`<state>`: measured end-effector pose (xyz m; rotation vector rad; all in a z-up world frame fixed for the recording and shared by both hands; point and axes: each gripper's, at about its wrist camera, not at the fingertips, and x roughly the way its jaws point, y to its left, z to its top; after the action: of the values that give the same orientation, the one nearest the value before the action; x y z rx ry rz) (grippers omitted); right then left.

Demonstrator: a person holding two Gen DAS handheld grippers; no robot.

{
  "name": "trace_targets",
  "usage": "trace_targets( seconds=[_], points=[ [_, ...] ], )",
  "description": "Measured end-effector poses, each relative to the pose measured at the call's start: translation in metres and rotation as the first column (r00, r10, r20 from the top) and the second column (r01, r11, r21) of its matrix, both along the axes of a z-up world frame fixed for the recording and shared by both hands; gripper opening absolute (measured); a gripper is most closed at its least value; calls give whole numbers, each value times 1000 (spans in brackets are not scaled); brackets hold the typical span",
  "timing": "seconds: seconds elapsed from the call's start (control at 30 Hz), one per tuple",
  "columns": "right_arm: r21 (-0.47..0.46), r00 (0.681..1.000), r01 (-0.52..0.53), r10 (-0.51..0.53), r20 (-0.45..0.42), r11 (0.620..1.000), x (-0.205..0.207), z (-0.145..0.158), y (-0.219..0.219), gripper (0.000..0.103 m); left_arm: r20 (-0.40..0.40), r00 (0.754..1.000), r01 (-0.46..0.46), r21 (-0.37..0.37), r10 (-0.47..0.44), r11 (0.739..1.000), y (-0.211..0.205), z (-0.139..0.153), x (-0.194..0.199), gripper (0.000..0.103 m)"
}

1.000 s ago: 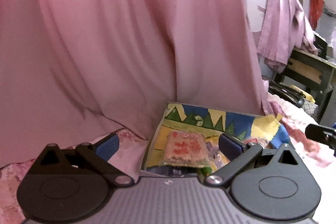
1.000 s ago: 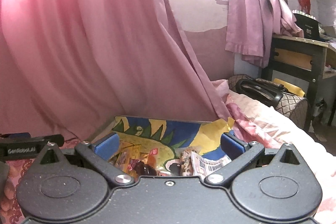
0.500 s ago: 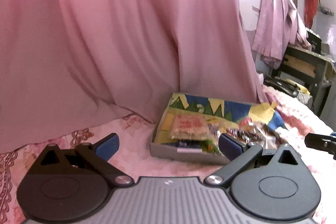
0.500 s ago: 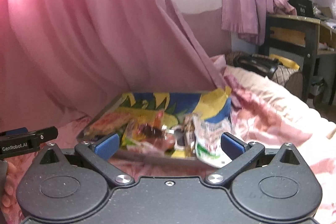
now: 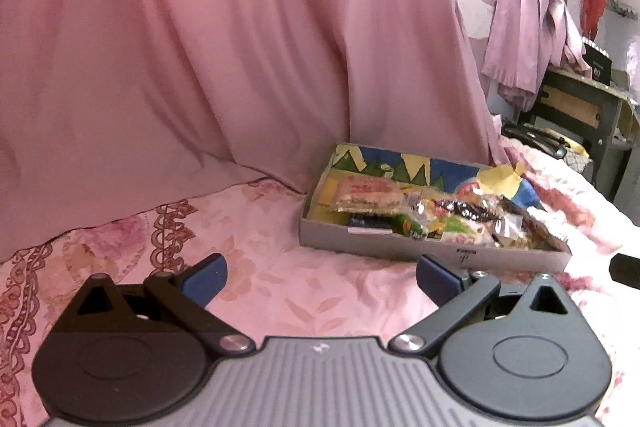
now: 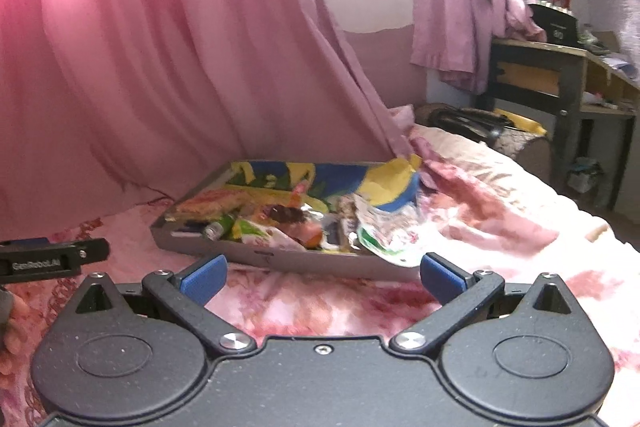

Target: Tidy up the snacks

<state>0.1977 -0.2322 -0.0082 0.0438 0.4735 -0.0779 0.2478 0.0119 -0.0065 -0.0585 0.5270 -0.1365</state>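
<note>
Snacks [image 5: 436, 213] lie piled in a shallow grey box [image 5: 360, 245] with a colourful picture lining, on the pink floral bedspread [image 5: 256, 227] up against the pink curtain [image 5: 240, 47]. A flat pinkish-red packet [image 5: 368, 193] sits at the box's left end; crinkly foil and green wrappers crowd the middle and right (labels too blurred to read). In the right wrist view a white-and-green pouch [image 6: 386, 233] hangs over the box's near right rim. Left gripper [image 5: 320, 277] is above the bedspread, just short of the box, jaws spread wide, nothing between them. Right gripper [image 6: 322, 275] is likewise spread and empty, near the box's front wall. Dark desk [image 6: 560, 67] stands off to the right.
</note>
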Motion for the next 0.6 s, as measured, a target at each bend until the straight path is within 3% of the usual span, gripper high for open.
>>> trace_targets(
  seconds=[0.6],
  points=[
    [23, 998, 0, 1, -64, 1000, -14, -17, 4, 102, 23, 996, 86, 79, -88, 993, -14, -9, -39, 103]
  ],
)
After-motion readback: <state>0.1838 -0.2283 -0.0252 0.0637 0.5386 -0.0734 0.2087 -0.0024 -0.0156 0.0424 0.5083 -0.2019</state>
